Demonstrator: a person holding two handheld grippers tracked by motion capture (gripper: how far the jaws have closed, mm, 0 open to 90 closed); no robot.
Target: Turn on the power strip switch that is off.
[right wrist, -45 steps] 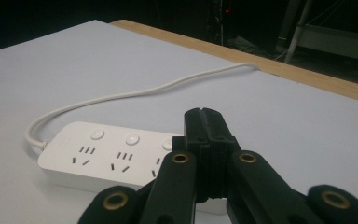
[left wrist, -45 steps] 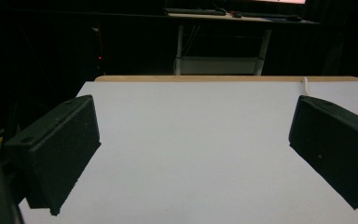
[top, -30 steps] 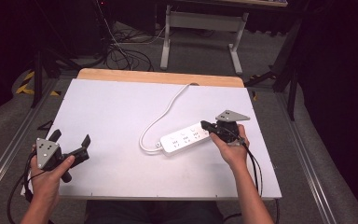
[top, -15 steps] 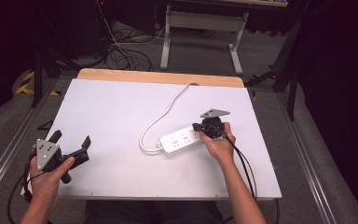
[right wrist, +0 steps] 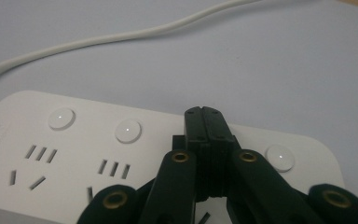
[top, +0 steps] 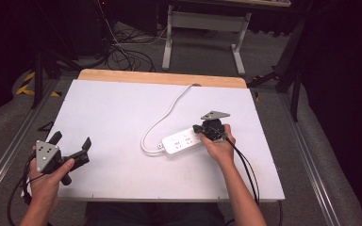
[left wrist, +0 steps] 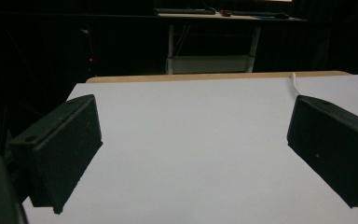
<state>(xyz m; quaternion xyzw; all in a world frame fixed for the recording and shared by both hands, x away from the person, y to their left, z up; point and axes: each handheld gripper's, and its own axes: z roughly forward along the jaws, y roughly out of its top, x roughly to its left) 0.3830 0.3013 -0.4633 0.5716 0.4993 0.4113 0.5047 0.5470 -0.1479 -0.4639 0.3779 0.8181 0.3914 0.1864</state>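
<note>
A white power strip lies on the white table, right of centre, and its white cable loops toward the back edge. My right gripper is shut and sits over the strip's right end. In the right gripper view the closed tips rest on top of the power strip, between two round buttons, with the cable behind them. Near the front left corner my left gripper is held open, its jaws wide apart over bare table with nothing between them.
A wooden strip runs along the table's back edge. Behind it are loose floor cables and a white desk frame. Metal rails flank the table on both sides. The right gripper's black cable trails along the forearm.
My right gripper has shifted left onto the power strip's right end and turned slightly. The left gripper has stayed where it was, still open.
</note>
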